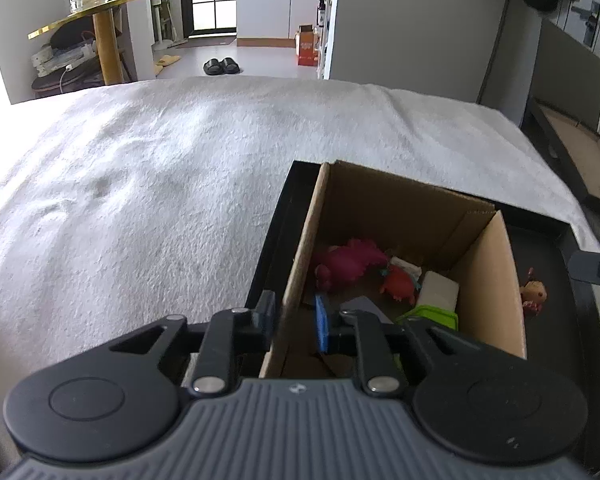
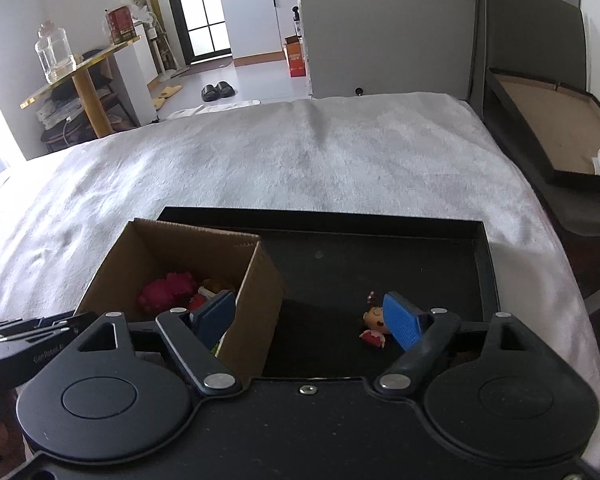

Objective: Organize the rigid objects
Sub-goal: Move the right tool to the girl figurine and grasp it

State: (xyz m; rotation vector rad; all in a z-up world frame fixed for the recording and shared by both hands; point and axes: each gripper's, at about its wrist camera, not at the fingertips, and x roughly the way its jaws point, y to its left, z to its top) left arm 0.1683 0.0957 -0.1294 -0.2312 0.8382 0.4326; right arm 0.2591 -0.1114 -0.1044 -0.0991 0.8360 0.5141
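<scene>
– Figurine [image 2: 374, 326] is lying on its side on the floor of the black tray [image 2: 440, 240], outside the cardboard box [image 2: 256, 292] and just beside its right wall. Is it being held?

– No. The right claw [image 2: 308, 320] is hanging over it with its jaws standing wide and nothing between the pads. The small doll is showing just beside the right finger's blue pad, while the left finger is sitting over the box's near corner.

– So what is threatening the pick?

– That left finger, in my judgement. If the jaws are closing from this spot, it may be catching the cardboard wall and dragging the box instead of meeting the doll. The doll is also small and rounded, so a pad arriving off-centre could be nudging it along the slick tray or squirting it free.

– And the left claw [image 1: 294, 320]?

– It is straddling the box's left wall, one finger outside and one inside, jaws only narrowly parted. The inner pad is looking clear of the cardboard, so I am not reading this as a firm grip.

– Meaning the box is standing unsecured?

– Likely. A light box on a tray on a soft white bed [image 1: 140, 168] may be sliding or tipping if bumped, spilling the magenta dinosaur toy [image 1: 348, 260] and red toy [image 1: 398, 286] already inside.
</scene>
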